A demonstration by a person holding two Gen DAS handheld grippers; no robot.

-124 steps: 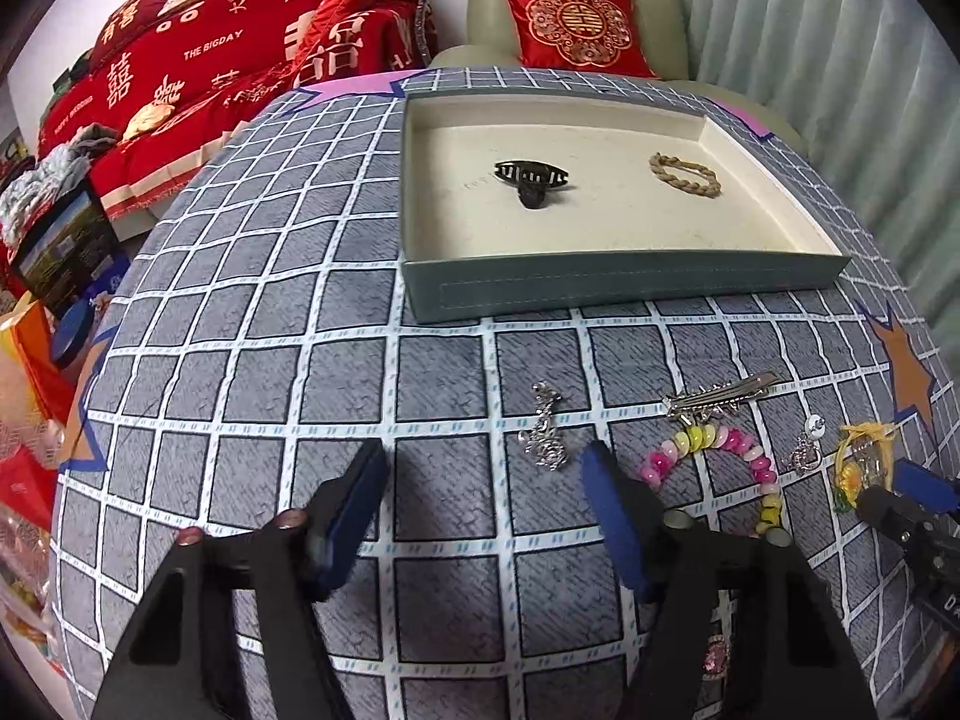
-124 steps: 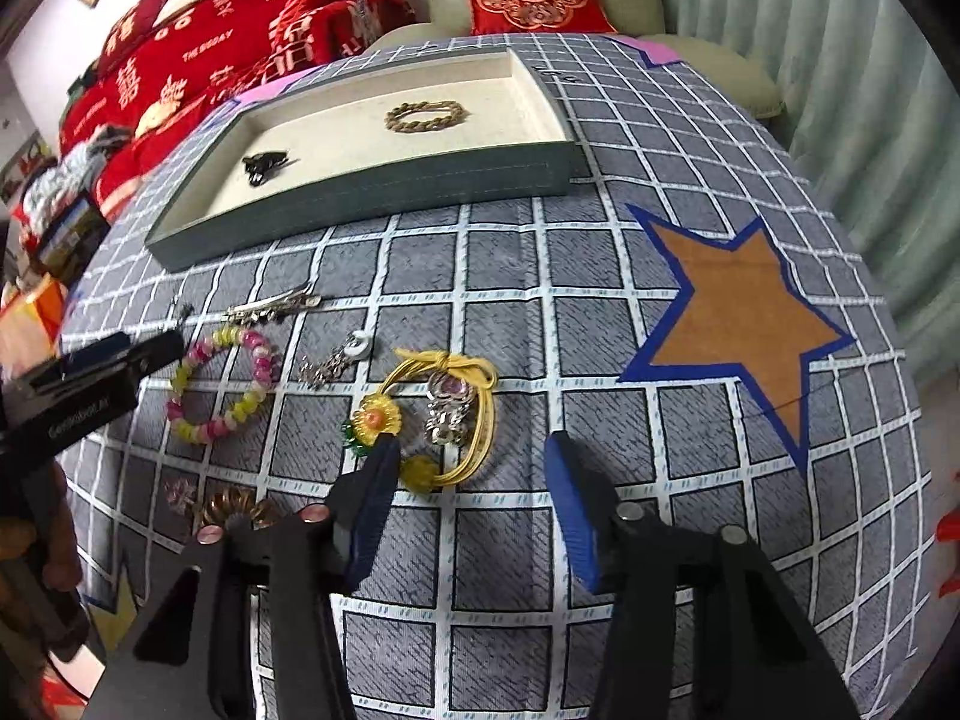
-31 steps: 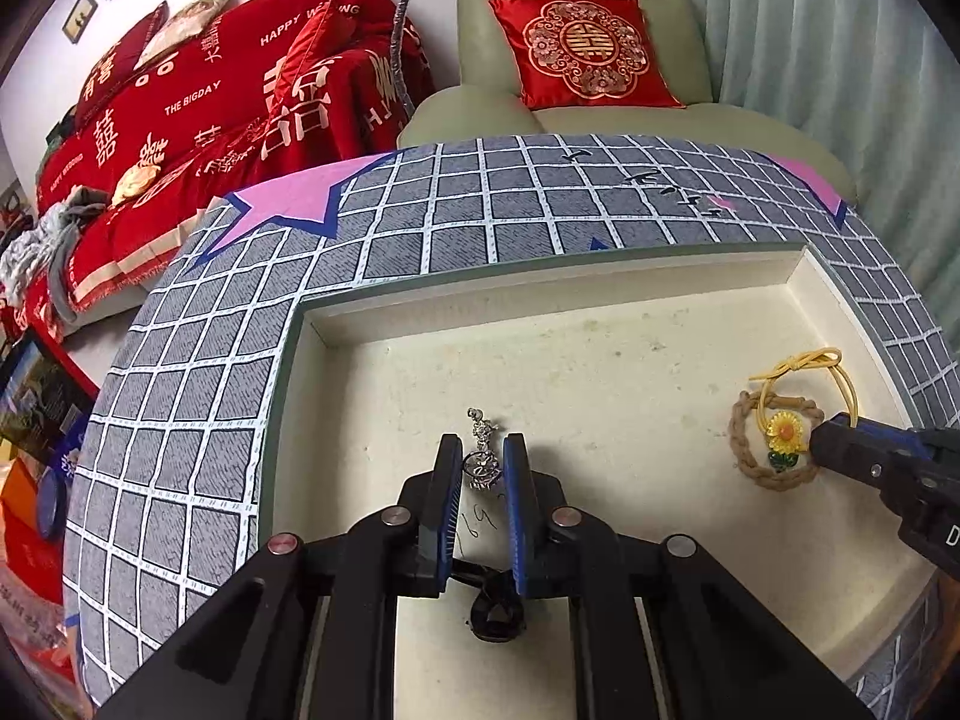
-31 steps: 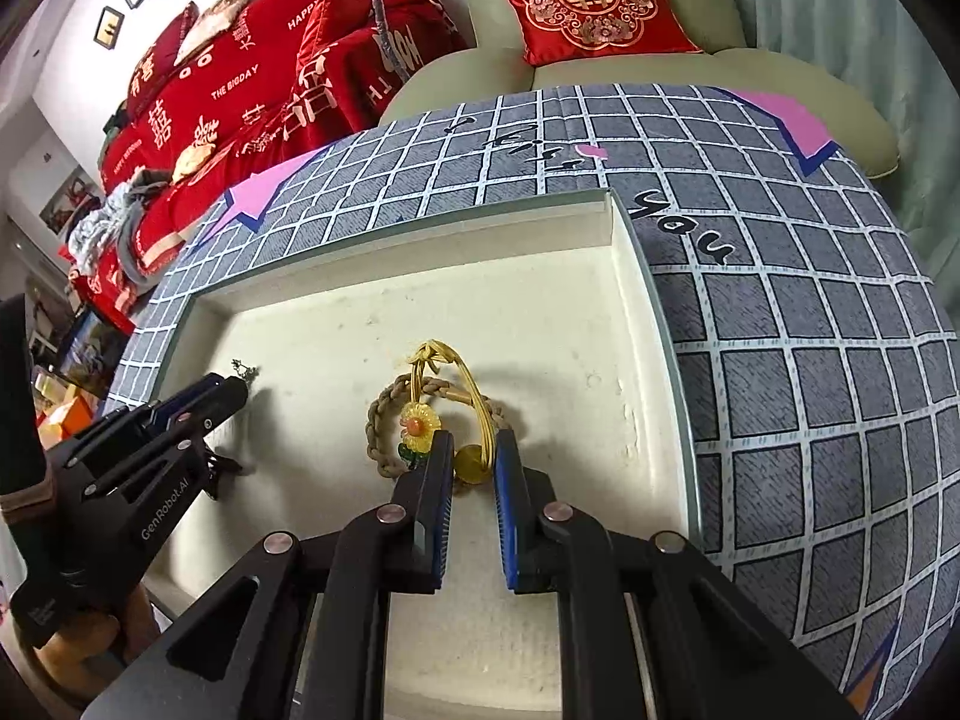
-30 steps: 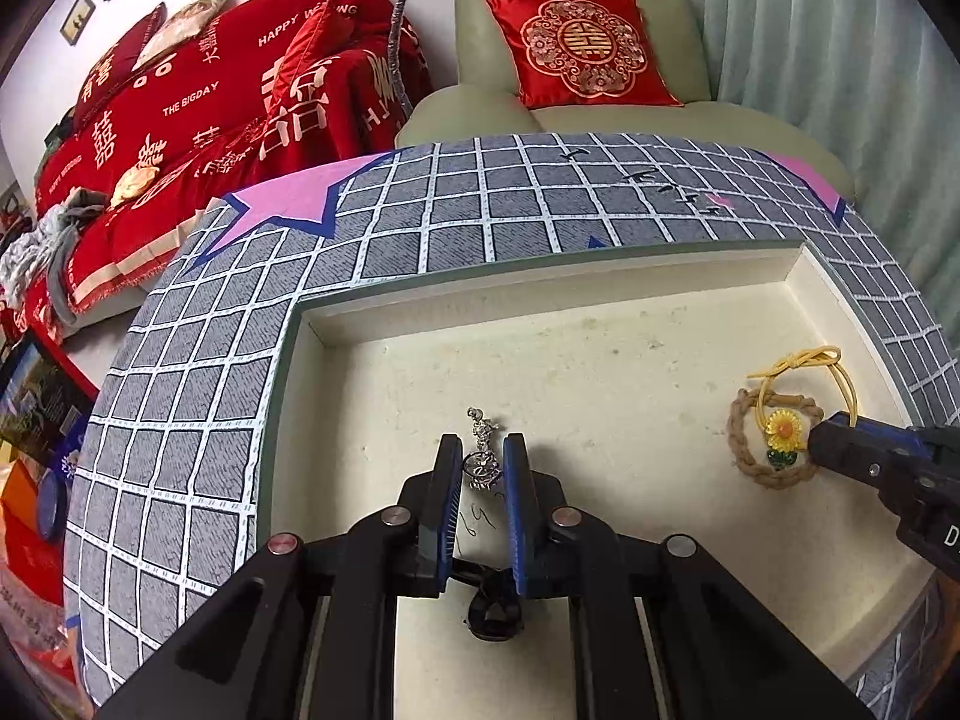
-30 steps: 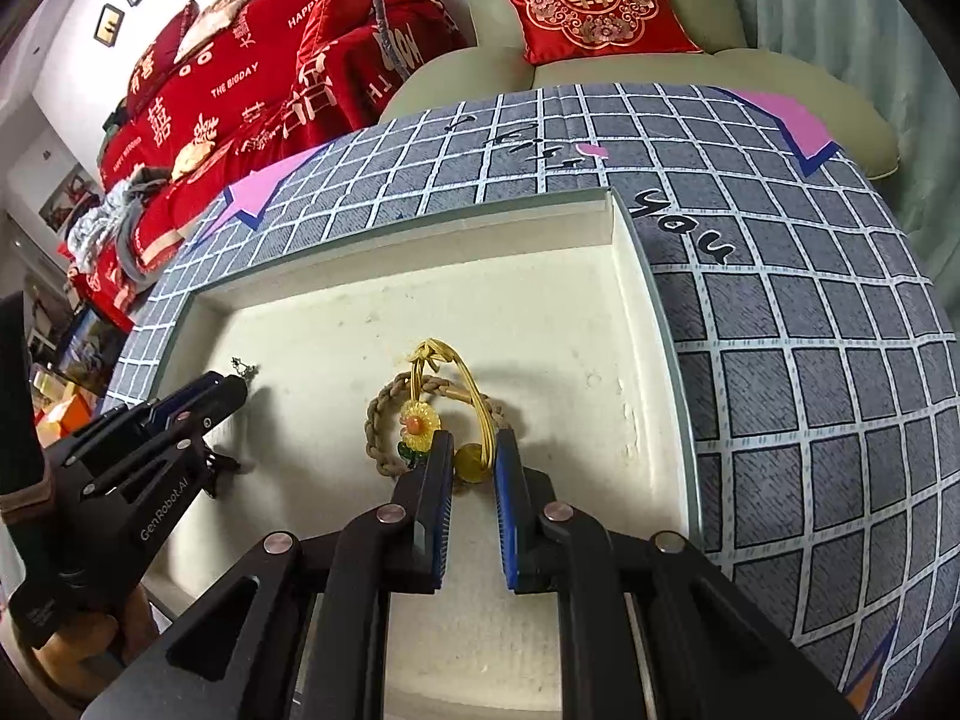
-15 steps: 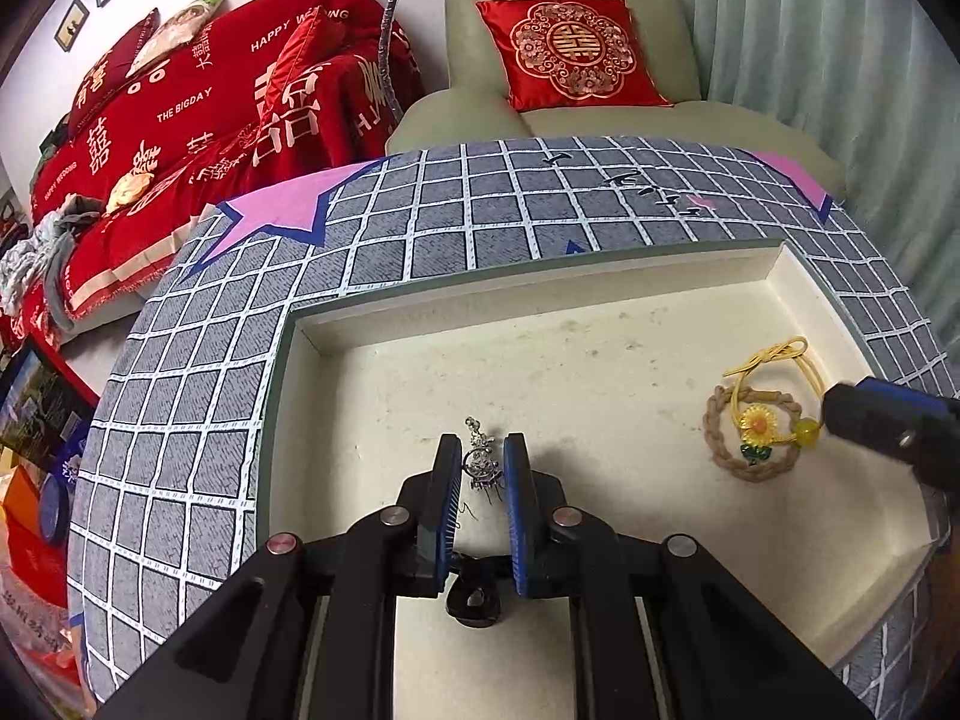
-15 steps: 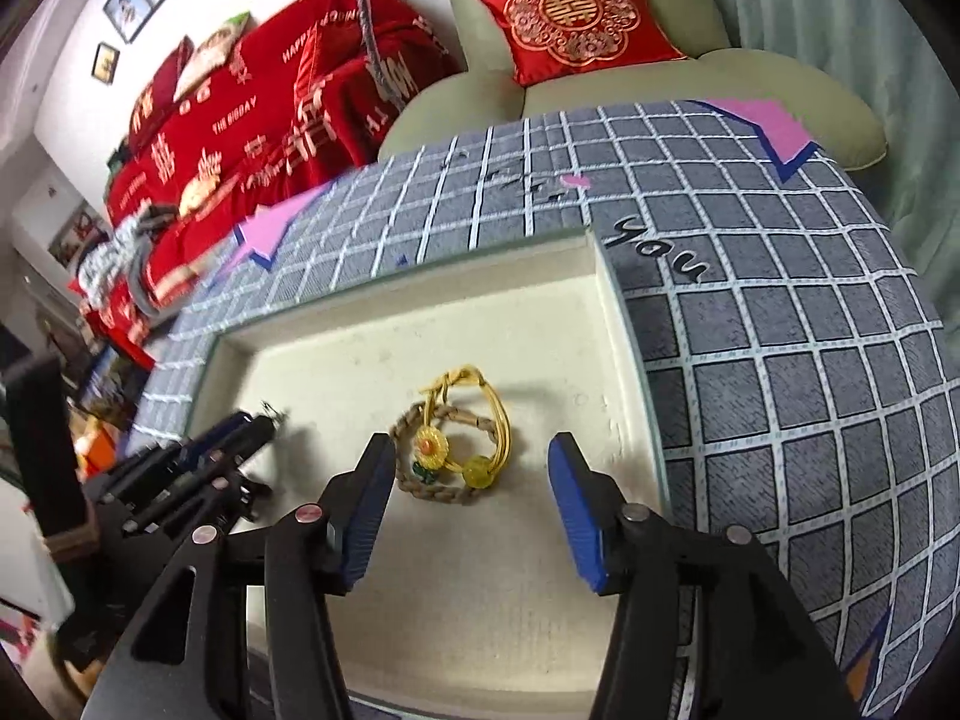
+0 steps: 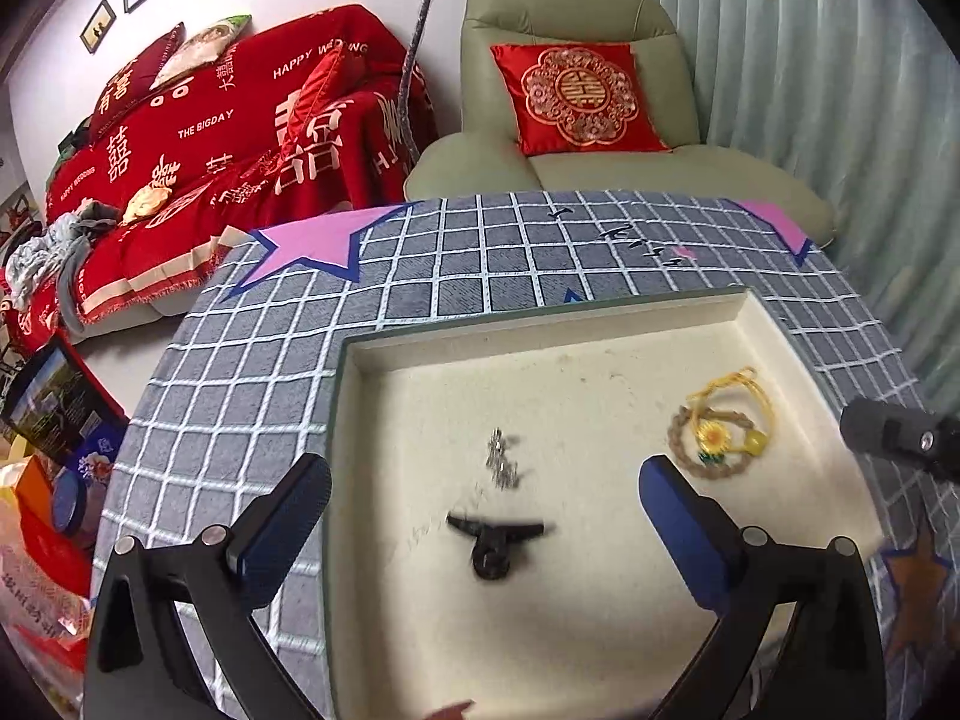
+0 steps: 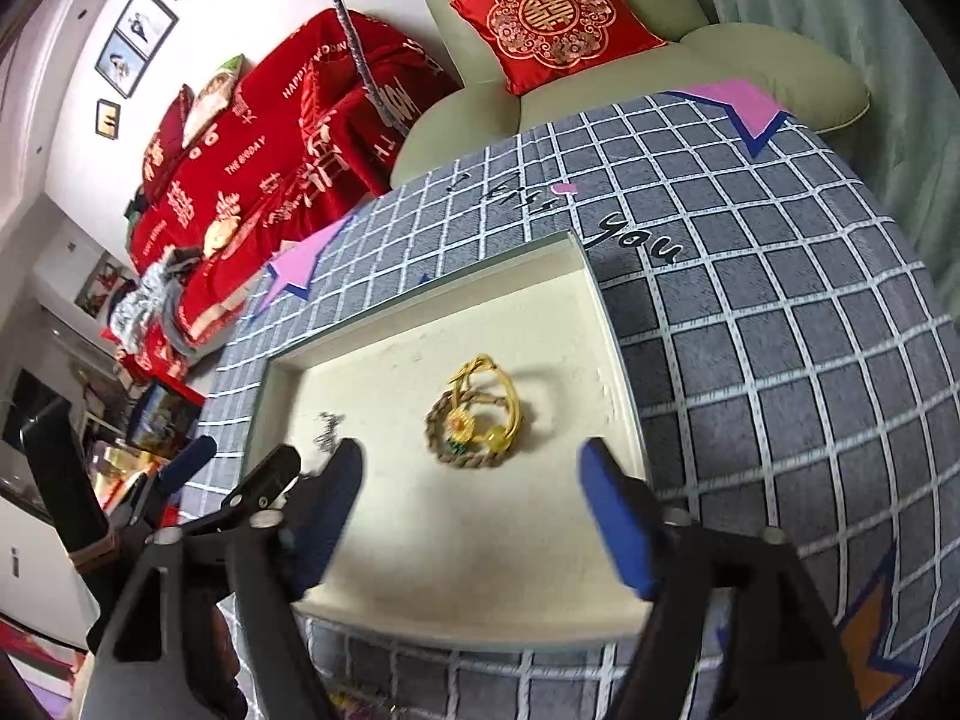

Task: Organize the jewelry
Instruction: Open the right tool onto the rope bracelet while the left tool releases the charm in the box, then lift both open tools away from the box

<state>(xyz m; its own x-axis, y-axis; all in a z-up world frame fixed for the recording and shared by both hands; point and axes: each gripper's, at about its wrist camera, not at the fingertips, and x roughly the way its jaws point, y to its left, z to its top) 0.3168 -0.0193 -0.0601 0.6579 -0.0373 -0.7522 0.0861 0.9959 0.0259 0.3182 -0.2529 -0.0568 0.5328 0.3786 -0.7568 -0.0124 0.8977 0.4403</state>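
Observation:
A cream-lined tray (image 9: 540, 333) (image 10: 618, 372) sits on the grey checked tablecloth. In it lie a small silver charm (image 9: 503, 463) (image 10: 329, 427), a black hair claw (image 9: 495, 540), and a yellow sunflower cord piece (image 9: 723, 426) (image 10: 483, 414) on top of a braided rope bracelet (image 9: 690, 456) (image 10: 465, 459). My left gripper (image 9: 483, 522) is open and empty above the charm and claw. My right gripper (image 10: 471, 510) is open and empty, above the tray's near side behind the sunflower piece.
The tablecloth (image 9: 420, 276) has pink and orange star patches. A green armchair (image 9: 576, 84) with a red cushion and a red-covered sofa (image 9: 210, 144) stand beyond the table. Bags and boxes (image 9: 42, 420) lie on the floor at left.
Both grippers have opened wide and pulled up and back. The silver charm dropped from my left gripper into the tray; the sunflower piece, let go half a second ago, stays on the rope bracelet.

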